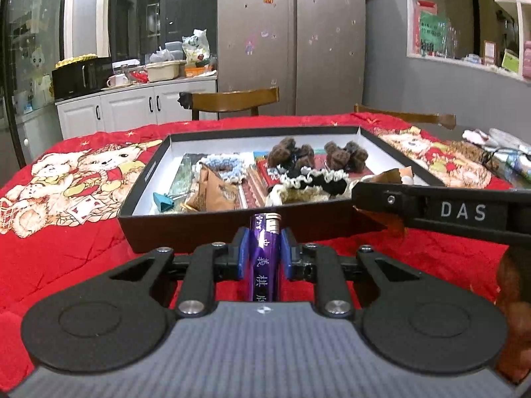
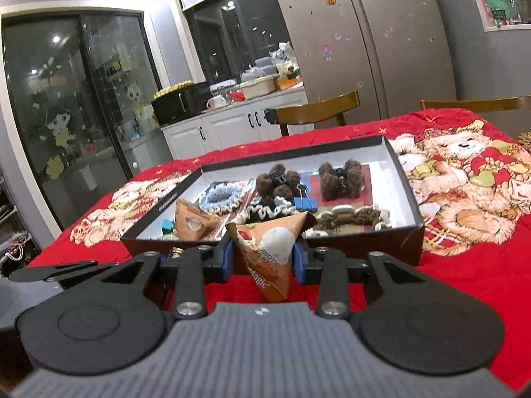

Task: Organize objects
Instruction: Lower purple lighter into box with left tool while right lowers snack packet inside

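L gripper point(image 1: 264, 248) is clamped on a purple packet point(image 1: 264, 258) w/ white Chinese characters, held upright btwn the two blue pads point(image 1: 244, 248), its silver top edge sticking up just in front of the near wall of the box point(image 1: 186, 229). R gripper point(image 2: 264, 253) pinches a tan triangular snack pouch point(image 2: 270, 248) printed w/ "PROBIOTIC BALLS"-type text, pads pressing its sides, pouch tip pointing up toward the box's near wall; in the L view the same R gripper comes in from the right edge as a black finger marked "DAS", w/ a bit of the pouch showing at the box's near right corner. Box is a shallow black tray w/ white inside, sitting on a red quilt point(image 1: 66, 238) w/ teddy-bear prints. Inside the box: a second tan triangular pouch point(image 1: 215, 192) near the front left, a small teal binder clip point(image 1: 164, 200) beside it at front left, a blue-and-white scrunchie point(image 1: 222, 164) behind the pouch, a black-and-white scrunchie point(image 1: 315, 175) mid-right, a beige-brown scrunchie point(image 2: 355, 215) at front right, two brown fuzzy hair clips point(image 1: 290, 154) toward the back, and a blue binder clip point(image 2: 305, 202) btwn them and the front. Beyond the table: wooden chair backs point(image 1: 232, 99), a steel fridge point(image 1: 292, 39) w/ stickers, white cabinets point(image 1: 132, 106) w/ a black microwave point(image 1: 81, 78) on top.
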`<state>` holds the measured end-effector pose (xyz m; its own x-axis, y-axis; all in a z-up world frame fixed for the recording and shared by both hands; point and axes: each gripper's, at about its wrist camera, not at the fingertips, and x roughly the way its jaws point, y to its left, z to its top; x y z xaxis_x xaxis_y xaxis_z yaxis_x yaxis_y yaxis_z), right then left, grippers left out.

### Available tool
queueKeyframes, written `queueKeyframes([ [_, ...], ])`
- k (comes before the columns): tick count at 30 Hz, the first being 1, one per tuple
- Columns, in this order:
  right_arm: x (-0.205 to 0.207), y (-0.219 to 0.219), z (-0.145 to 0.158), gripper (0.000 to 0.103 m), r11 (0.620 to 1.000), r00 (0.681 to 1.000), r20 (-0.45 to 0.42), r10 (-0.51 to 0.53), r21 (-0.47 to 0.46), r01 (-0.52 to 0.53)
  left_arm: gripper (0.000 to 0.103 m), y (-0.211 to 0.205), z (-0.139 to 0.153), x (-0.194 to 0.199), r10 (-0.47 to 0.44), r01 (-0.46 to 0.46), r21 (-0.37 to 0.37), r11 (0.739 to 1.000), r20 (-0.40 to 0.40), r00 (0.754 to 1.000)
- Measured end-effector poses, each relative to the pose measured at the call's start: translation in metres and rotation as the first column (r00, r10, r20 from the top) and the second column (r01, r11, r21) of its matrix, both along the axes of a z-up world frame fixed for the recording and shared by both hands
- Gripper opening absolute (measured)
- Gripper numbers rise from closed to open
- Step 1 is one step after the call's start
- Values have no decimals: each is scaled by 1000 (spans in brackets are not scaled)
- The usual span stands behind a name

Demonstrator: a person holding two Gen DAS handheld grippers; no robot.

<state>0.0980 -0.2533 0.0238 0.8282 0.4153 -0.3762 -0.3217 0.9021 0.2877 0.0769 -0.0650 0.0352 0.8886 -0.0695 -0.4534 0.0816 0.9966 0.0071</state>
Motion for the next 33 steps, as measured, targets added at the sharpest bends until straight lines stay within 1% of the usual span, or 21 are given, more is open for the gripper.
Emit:
queueKeyframes([
  [6, 1, -6, 10, 38, 1000, 999, 46, -25, 7, 25, 23, 11, 9, -2, 12, -9, -47, 999, 64, 998],
  [9, 5, -12, 13, 38, 999, 998, 43, -39, 33, 37, 23, 19, 17, -1, 24, -16, -78, 997, 99, 995],
  [13, 16, -18, 20, 38, 997, 997, 37, -65, 53, 63, 22, 30, 31, 9, 38, -25, -101, 995, 123, 992],
  [16, 31, -21, 21, 38, 993, 996, 8, -87, 76, 86, 22, 35, 46, 18, 27, -10, -128, 992, 127, 991],
  [18, 42, -23, 20, 38, 989, 994, -19, -107, 99, 108, 21, 34, 54, 28, -11, 22, -102, 995, 116, 993],
  [20, 46, -25, 17, 38, 986, 991, -33, -132, 101, 134, 22, 34, 57, 34, 8, -1, -82, 997, 84, 996],
  [22, 43, -29, 14, 38, 983, 989, -36, -146, 107, 149, 21, 42, 54, 25, 27, -17, -136, 991, 69, 997],
  [23, 41, -30, 12, 38, 984, 990, -35, -140, 111, 143, 22, 45, 51, 20, 22, -13, -148, 989, 63, 998],
  [25, 35, -34, 11, 38, 983, 990, -30, -139, 115, 141, 22, 49, 42, 7, 33, -20, -162, 987, 74, 997],
  [26, 34, -34, 10, 38, 984, 990, -28, -137, 113, 139, 21, 49, 38, 2, 35, -23, -154, 988, 79, 996],
  [28, 29, -36, 10, 38, 985, 992, -30, -122, 121, 125, 22, 51, 33, -4, 45, -37, -133, 990, 62, 997],
  [30, 27, -36, 10, 38, 988, 995, -37, -90, 122, 94, 23, 53, 31, -10, 32, -28, -77, 997, 50, 998],
  [31, 26, -34, 9, 38, 989, 996, -40, -83, 116, 87, 26, 52, 30, -14, 49, -47, -44, 998, 46, 998],
  [32, 24, -32, 9, 38, 991, 996, -41, -79, 106, 83, 41, 52, 26, -21, 76, -75, -19, 997, 47, 996],
  [33, 22, -30, 9, 39, 992, 997, -39, -72, 98, 75, 51, 52, 20, -26, 98, -98, -7, 995, 46, 994],
])
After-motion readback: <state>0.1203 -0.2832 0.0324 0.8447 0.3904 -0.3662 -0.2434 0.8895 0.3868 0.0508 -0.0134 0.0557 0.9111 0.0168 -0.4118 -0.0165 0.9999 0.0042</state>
